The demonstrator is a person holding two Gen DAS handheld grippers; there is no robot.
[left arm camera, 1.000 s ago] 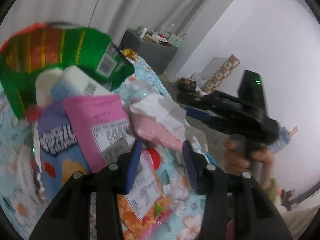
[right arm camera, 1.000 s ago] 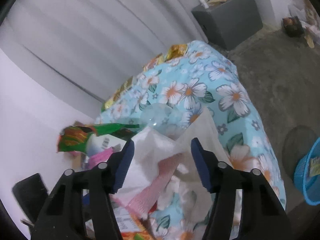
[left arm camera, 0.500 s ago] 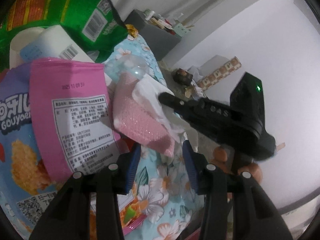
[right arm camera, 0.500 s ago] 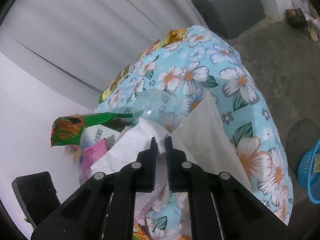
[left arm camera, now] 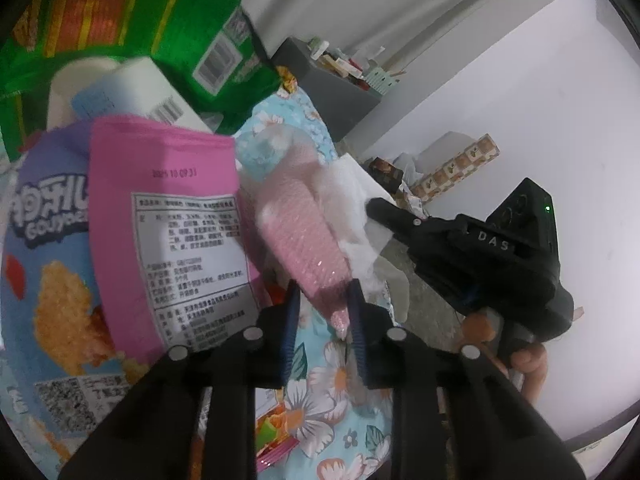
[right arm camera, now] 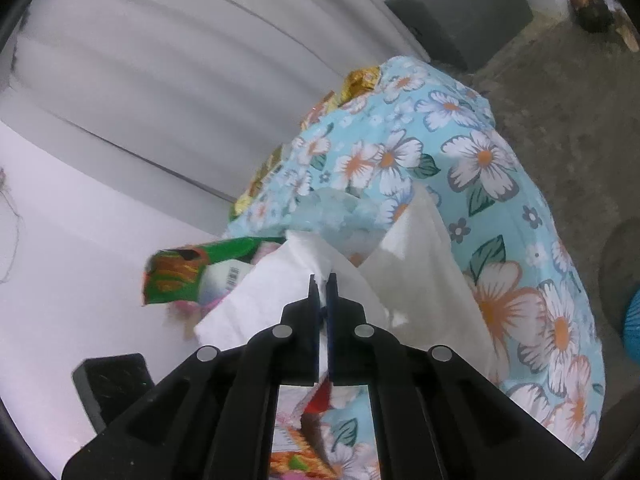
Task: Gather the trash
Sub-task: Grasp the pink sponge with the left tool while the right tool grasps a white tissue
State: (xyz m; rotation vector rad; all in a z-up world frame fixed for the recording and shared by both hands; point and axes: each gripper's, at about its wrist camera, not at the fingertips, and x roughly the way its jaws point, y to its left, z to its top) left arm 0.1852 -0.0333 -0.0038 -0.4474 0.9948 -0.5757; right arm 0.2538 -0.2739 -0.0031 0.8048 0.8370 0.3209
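Observation:
A heap of trash lies on the flowered blue cloth (left arm camera: 340, 396): a green snack bag (left arm camera: 132, 24), a pink packet (left arm camera: 168, 224), a purple-blue snack bag (left arm camera: 44, 264), pink bubble wrap (left arm camera: 304, 240) and white tissue paper (right arm camera: 280, 284). My left gripper (left arm camera: 322, 312) has its jaws close around the lower end of the bubble wrap. My right gripper (right arm camera: 323, 288) is shut on the white tissue paper and lifts it; it also shows in the left wrist view (left arm camera: 380, 208), pinching the tissue (left arm camera: 352, 196).
A grey cabinet (right arm camera: 460, 24) with small items on top stands by the curtain. A blue basket (right arm camera: 632, 328) sits on the concrete floor at the right. Gold wrappers (right arm camera: 360, 80) lie at the cloth's far edge. A clear plastic lid (right arm camera: 340, 208) lies behind the tissue.
My right gripper closed on the white tissue and raised it. My left gripper moved in toward the heap and narrowed its jaws around the pink bubble wrap's end.

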